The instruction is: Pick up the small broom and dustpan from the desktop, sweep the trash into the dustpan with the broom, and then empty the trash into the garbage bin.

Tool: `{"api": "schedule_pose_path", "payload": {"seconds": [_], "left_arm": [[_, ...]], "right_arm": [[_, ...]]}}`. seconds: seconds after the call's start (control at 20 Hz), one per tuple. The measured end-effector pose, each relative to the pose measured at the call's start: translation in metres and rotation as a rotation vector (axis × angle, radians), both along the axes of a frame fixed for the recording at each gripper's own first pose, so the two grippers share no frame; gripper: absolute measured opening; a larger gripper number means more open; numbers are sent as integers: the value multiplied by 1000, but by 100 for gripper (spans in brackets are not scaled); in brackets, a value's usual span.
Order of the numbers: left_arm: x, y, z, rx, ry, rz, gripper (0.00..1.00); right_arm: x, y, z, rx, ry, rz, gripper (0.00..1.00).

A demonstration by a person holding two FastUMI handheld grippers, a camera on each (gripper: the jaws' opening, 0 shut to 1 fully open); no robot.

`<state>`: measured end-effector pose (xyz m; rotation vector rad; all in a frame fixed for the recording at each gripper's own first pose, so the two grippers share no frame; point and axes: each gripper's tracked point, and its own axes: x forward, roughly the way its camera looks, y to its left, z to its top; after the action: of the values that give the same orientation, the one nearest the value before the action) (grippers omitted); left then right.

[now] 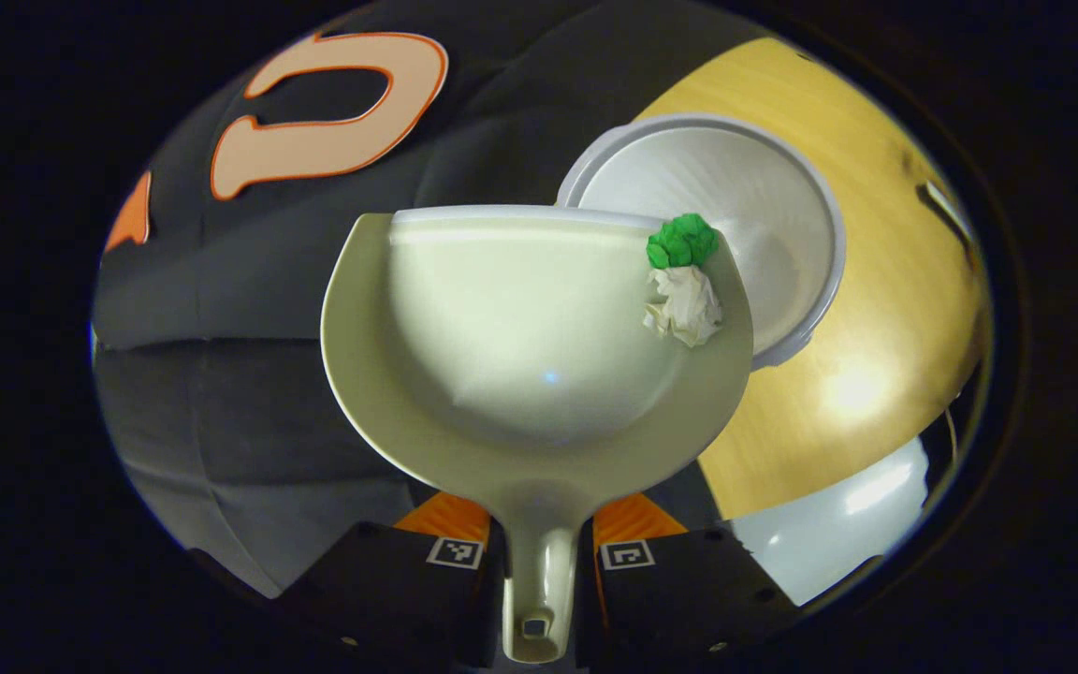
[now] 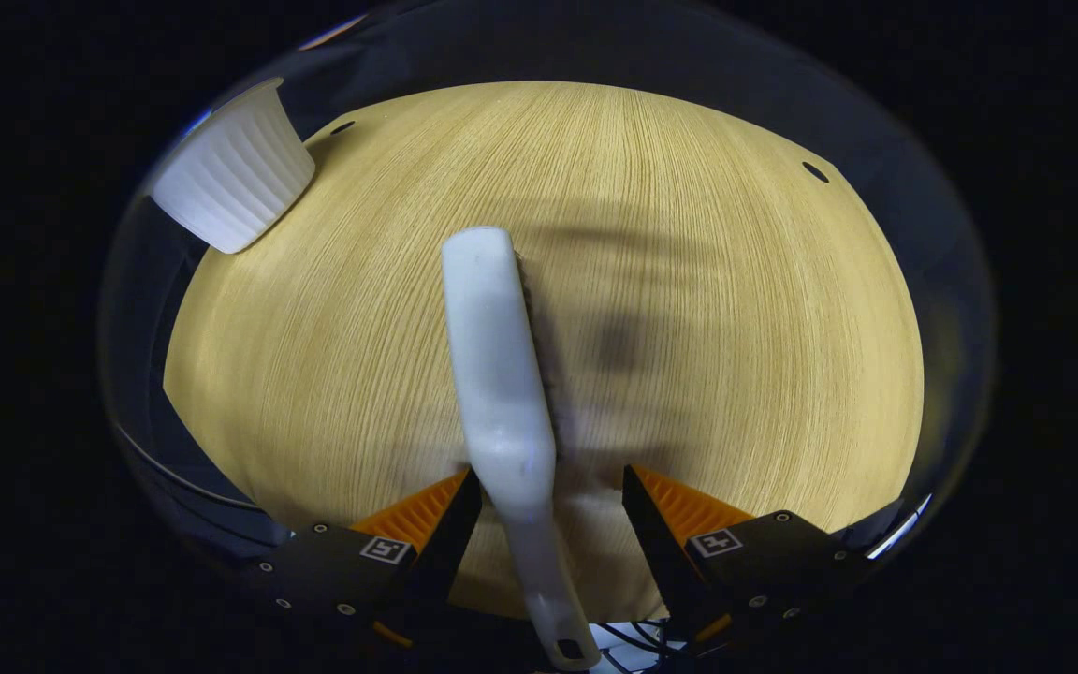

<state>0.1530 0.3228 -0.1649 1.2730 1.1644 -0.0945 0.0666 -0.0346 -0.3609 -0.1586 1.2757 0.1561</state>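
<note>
Desktop: pale wood-grain top, the largest item we list.

Garbage bin: white, round, ribbed outside, standing on the desktop near its edge; in the left gripper view its open mouth lies just beyond the dustpan lip.

Dustpan: pale green, held above the bin with its handle clamped between both fingers of our left gripper.

Small broom: white, lying over the desktop, its handle passing between the fingers of our right gripper, which stand apart with a gap on one side; not gripped, we judge.

Trash: white paper wad and green paper wad, both at the pan's right front corner, touching.

Risk: we judge that tipping off-centre could drop the wads outside the bin rim.
</note>
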Motion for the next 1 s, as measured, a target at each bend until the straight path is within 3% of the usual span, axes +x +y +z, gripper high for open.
{"api": "schedule_pose_path", "payload": {"seconds": [0.2,0.3,0.5,0.65,0.7,0.75,0.9,1.0], "left_arm": [[10,26,18,255,-36,-227,31],[7,40,9,288,-60,-260,32],[-29,79,-59,16,-56,-56,30],[-54,109,-116,-130,-75,98,31],[-52,94,-99,-166,-84,128,35],[-58,88,-113,-205,-96,160,31],[-57,70,-138,-356,-148,263,31],[-46,51,-151,-503,-179,342,30]], "right_arm": [[0,0,0,-1,4,2,92],[0,-1,2,6,-1,-4,92],[2,-7,5,10,-16,-31,92],[3,-10,6,14,-19,-46,92],[4,-11,6,10,-20,-44,92],[5,-11,7,12,-28,-41,92],[7,-12,16,19,-46,-44,92],[11,-11,24,39,-74,-46,92]]}}
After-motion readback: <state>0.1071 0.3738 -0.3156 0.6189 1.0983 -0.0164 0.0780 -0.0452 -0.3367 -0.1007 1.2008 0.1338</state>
